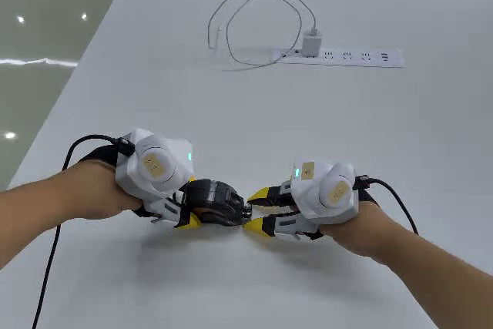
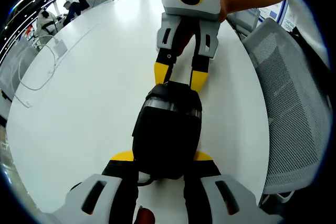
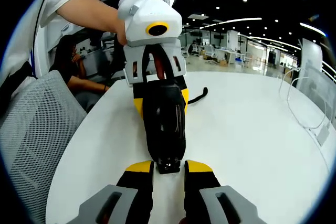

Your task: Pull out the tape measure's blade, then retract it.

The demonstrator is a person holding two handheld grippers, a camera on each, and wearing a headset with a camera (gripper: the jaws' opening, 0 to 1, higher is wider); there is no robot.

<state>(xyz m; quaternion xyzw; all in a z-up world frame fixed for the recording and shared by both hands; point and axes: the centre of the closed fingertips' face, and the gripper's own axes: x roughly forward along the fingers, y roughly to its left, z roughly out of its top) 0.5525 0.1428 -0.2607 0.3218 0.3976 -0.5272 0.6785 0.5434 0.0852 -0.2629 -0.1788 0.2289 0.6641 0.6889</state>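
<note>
Tape measure (image 1: 218, 202) is sitting on the white table (image 1: 308, 129), black case clamped between the left gripper's (image 2: 161, 157) jaws. Right gripper (image 3: 168, 168) faces it nose to nose, jaws pinched on the little blade tab (image 3: 168, 162) at the case's mouth.

Head view looks down; gripper views face-to-face, close, sharing tape measure (image 2: 168, 135).

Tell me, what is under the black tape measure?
The white table lies below the tape measure, which the left gripper holds by its sides. Its underside is hidden, so whether it touches the table cannot be told.
</note>
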